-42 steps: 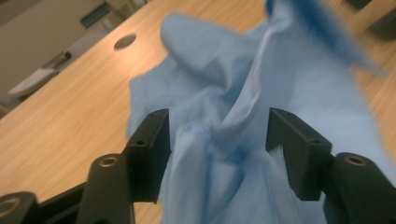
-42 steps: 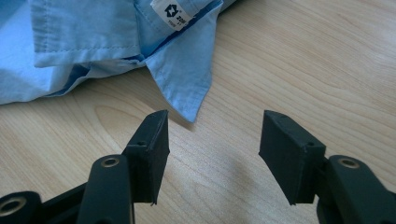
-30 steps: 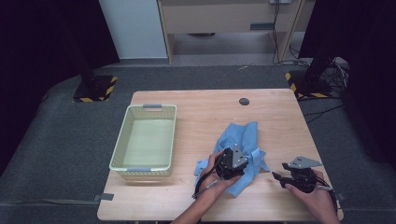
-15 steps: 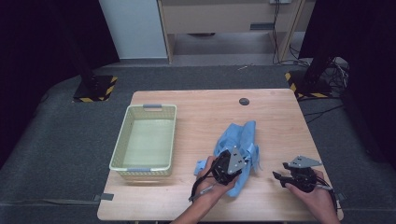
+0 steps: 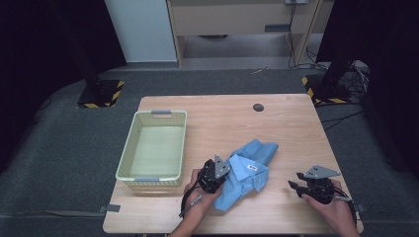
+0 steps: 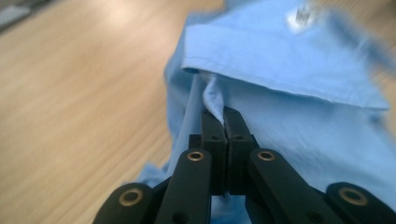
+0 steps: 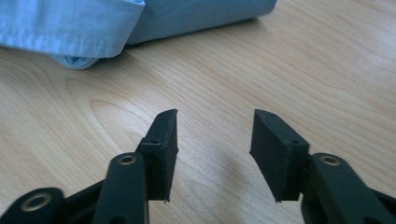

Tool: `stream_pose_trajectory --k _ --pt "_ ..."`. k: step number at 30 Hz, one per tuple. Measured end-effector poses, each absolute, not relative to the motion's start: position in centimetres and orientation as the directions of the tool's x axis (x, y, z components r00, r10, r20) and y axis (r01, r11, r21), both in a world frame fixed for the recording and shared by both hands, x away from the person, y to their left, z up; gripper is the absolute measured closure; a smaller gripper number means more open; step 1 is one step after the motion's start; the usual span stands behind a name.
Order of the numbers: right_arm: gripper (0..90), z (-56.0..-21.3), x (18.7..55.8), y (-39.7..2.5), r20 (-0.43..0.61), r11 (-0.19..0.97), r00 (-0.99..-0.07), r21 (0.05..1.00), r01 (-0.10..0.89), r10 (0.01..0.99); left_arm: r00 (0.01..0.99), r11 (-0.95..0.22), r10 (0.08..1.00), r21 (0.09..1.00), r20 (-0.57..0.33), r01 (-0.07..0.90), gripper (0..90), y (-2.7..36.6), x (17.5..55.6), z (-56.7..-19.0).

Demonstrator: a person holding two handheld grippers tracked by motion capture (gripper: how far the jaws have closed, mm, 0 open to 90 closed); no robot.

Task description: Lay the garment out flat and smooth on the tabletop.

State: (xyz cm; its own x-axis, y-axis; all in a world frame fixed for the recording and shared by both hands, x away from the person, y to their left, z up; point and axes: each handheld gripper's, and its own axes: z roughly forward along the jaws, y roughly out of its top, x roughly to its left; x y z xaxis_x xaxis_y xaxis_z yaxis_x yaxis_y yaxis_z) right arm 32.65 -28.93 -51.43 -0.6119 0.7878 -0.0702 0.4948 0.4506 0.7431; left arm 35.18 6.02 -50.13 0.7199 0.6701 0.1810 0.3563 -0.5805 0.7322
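Note:
A light blue shirt point(image 5: 249, 170) lies crumpled on the wooden table point(image 5: 276, 123), near its front edge. My left gripper point(image 5: 222, 170) is at the shirt's left side, shut on a fold of the blue cloth point(image 6: 212, 100); the jaws pinch the fabric just under the collar edge. My right gripper point(image 5: 295, 187) rests low over bare wood to the right of the shirt, open with nothing between its fingertips point(image 7: 163, 135). The shirt's hem point(image 7: 84, 32) lies beyond those jaws.
A pale green plastic basket point(image 5: 154, 150) stands empty on the table's left half. A small dark round disc point(image 5: 258, 107) sits near the far edge. Dark stands with hazard-striped bases flank the table on the floor.
My left gripper has pulled back toward the front edge, dragging the shirt with it; the cloth now lies flatter and more to the right of the gripper. The right gripper has barely moved.

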Motion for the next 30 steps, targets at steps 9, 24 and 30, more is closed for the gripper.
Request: stream_pose_trajectory --k 9,24,30 --pt "68.2 -51.7 32.8 -26.8 -0.091 0.530 -0.710 0.732 0.427 0.698 0.710 -0.617 0.669 0.695 0.217 0.369 89.4 5.7 36.0 -52.6" --pt "51.5 -51.6 33.0 -28.3 0.004 0.460 -0.743 0.784 0.418 0.669 0.813 -0.641 0.529 0.742 0.242 0.197 89.5 2.6 36.0 -53.6" --pt "36.7 -51.9 33.7 -27.5 0.047 0.444 -0.768 0.793 0.418 0.639 0.822 -0.652 0.504 0.740 0.264 0.162 89.5 2.0 35.4 -53.7"
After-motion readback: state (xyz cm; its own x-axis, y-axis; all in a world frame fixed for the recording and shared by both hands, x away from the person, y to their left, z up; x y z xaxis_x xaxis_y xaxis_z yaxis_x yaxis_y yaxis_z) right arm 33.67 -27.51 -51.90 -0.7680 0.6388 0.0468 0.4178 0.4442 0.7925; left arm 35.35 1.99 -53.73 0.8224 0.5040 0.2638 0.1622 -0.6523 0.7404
